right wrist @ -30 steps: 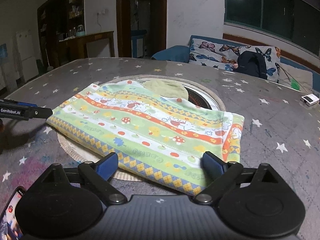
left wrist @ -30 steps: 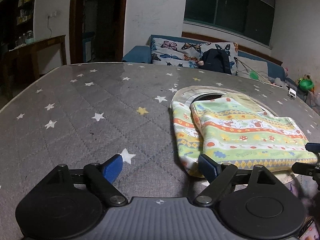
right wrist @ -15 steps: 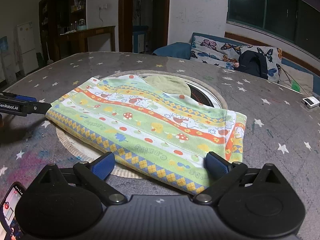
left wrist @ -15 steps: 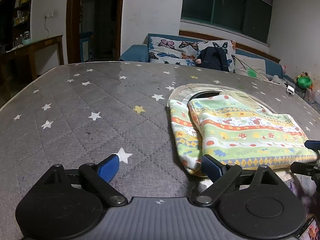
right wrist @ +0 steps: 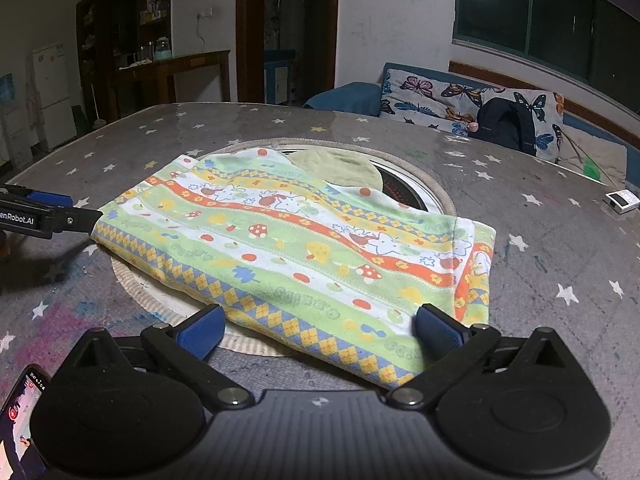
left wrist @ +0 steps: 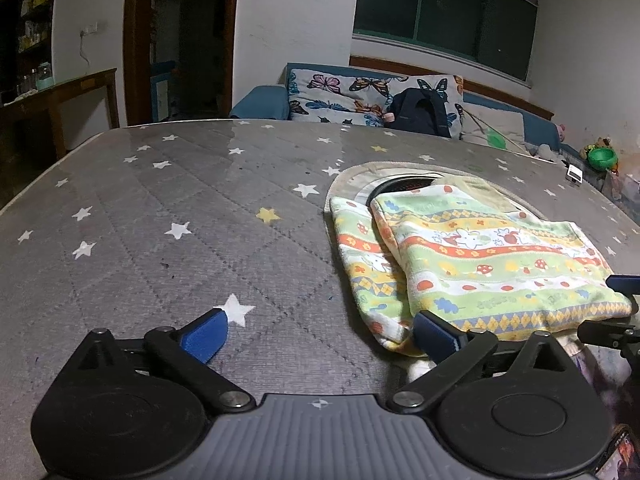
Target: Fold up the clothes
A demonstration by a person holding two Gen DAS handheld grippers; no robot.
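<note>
A folded garment (right wrist: 304, 248) with green, orange and yellow cartoon stripes lies flat on the grey star-patterned table (right wrist: 560, 264), over a round inset in the tabletop (right wrist: 424, 196). It also shows in the left wrist view (left wrist: 480, 268). My right gripper (right wrist: 318, 326) is open and empty, just in front of the garment's near hem. My left gripper (left wrist: 320, 330) is open and empty, at the garment's left end, with its right fingertip (left wrist: 434, 334) close to the corner. The left gripper's tip shows in the right wrist view (right wrist: 52, 216), beside the garment's left edge.
A small white device (right wrist: 622, 202) lies at the table's far right. A sofa with butterfly cushions and a dark backpack (right wrist: 506, 126) stands behind the table. A phone (right wrist: 20, 420) shows at the lower left of the right wrist view.
Both grippers have drawn back slightly from the garment and stay open. The garment has not moved.
</note>
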